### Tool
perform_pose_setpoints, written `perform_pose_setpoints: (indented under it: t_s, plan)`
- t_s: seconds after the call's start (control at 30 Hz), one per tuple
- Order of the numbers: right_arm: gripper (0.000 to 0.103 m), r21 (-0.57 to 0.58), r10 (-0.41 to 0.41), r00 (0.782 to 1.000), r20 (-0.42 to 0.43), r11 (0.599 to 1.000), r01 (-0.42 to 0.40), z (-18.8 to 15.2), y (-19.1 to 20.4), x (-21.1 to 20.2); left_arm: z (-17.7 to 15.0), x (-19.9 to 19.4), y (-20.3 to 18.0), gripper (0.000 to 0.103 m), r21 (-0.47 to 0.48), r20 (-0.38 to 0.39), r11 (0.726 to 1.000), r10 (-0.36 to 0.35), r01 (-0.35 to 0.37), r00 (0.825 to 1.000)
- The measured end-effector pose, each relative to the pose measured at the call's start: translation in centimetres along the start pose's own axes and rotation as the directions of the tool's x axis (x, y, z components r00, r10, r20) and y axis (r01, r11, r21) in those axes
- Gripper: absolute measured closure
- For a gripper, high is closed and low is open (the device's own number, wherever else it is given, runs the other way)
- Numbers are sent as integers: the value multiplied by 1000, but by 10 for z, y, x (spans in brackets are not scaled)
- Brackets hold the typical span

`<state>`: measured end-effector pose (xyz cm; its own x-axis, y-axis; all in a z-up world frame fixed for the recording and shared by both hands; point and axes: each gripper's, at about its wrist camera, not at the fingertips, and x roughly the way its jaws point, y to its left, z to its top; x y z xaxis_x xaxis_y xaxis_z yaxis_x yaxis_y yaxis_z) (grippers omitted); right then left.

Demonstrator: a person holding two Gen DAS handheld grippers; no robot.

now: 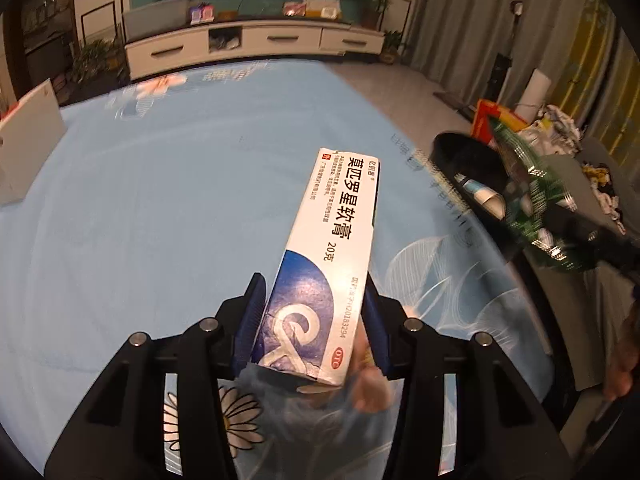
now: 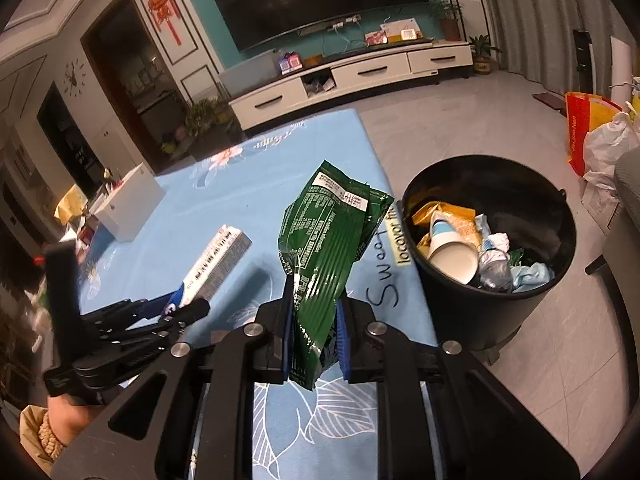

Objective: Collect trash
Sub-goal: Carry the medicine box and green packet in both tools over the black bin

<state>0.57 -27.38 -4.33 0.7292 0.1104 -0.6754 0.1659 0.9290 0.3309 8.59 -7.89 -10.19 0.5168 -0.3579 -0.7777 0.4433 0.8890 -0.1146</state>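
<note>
My left gripper (image 1: 314,284) is shut on a white and blue ointment box (image 1: 332,248) and holds it above the light blue tablecloth (image 1: 160,200). The box (image 2: 218,264) and the left gripper (image 2: 176,312) also show in the right wrist view. My right gripper (image 2: 314,292) is shut on a crumpled green snack wrapper (image 2: 332,240), just left of a black trash bin (image 2: 520,304). The bin holds a paper cup (image 2: 452,256), wrappers and tissues. In the left wrist view the wrapper (image 1: 528,188) hangs by the bin (image 1: 464,160).
A white box (image 2: 128,208) stands at the table's far left edge. A TV cabinet (image 2: 352,76) runs along the back wall. A red and yellow bag (image 2: 580,128) and a white plastic bag (image 2: 608,148) sit on the floor beyond the bin.
</note>
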Motion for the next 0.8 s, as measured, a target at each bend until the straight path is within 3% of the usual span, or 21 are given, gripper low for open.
perform_pose_setpoints:
  t_s: [0.3, 0.8]
  plan:
    - [85, 74, -33, 997, 66, 997, 28, 7, -40, -21, 34, -23, -50, 55, 74, 75, 996, -63, 57, 995]
    - [85, 207, -98, 985, 140, 976, 68, 16, -111, -42, 73, -6, -136, 55, 231, 78, 967, -124, 103, 989]
